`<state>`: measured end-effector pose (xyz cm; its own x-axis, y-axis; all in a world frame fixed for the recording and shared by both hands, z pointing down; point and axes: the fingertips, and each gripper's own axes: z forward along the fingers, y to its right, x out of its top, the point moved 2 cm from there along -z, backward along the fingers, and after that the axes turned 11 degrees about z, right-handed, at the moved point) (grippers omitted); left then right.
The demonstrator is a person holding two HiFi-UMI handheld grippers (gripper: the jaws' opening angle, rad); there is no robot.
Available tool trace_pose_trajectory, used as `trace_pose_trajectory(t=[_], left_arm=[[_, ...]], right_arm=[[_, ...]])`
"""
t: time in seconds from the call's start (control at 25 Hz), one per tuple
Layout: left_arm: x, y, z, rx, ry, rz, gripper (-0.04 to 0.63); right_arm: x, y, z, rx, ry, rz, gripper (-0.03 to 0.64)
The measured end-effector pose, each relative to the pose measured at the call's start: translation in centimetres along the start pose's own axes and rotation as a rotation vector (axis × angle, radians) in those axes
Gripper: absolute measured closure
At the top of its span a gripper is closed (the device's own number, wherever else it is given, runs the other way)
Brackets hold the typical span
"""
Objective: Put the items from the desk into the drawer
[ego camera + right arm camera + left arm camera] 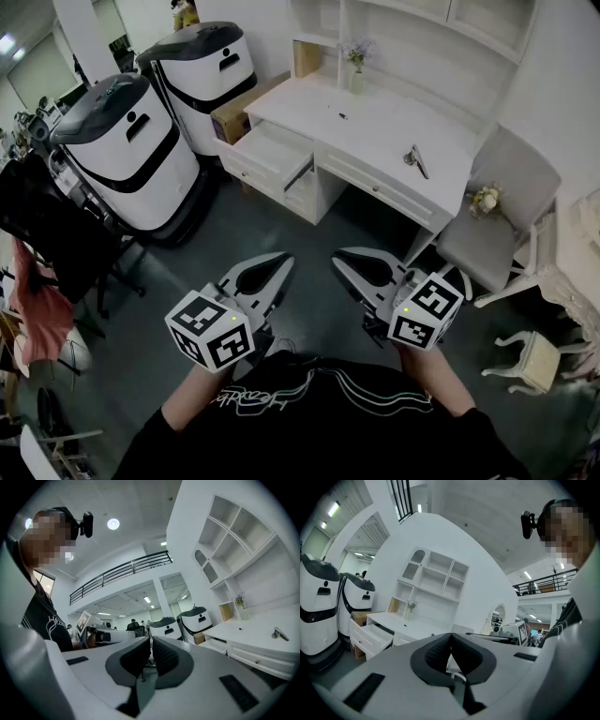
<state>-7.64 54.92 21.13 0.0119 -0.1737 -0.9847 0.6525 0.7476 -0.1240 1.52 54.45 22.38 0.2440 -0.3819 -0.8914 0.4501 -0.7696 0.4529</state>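
White desk (380,127) stands well ahead of you, its drawer (267,148) pulled open at the left end, pale bottom showing. Your left gripper view catches that drawer but not the metal tool (416,159) near the front right corner; your right gripper view does. Your left gripper (281,259) and right gripper (341,255) are both clenched, grasping nothing.

Black shirt (309,422), white line print. Left tool (279,261), right tool (344,255): grey shells, black-white marker cubes (211,328).

Open drawer (270,156) beside white desk (375,127)
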Motion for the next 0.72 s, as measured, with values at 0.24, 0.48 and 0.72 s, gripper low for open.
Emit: trace_pose_trajectory(t=[0.24,0.48,0.72], left_arm=[[-0.2,1.1,0.6,0.007,-0.012,0.013,0.575],[0.0,1.7,0.9,0.019,-0.011,0.036,0.574],[-0.6,1.0,2.2,0.019,-0.022,0.019,0.575]], right_arm=[[-0.1,0.2,-1.5,-0.009,-0.001,-0.007,0.565],[0.2,0.5,-2.6,-0.019,0.011,-0.018,0.565],[-0.4,2.3,-2.7,-0.064,-0.009,-0.011,0.565]])
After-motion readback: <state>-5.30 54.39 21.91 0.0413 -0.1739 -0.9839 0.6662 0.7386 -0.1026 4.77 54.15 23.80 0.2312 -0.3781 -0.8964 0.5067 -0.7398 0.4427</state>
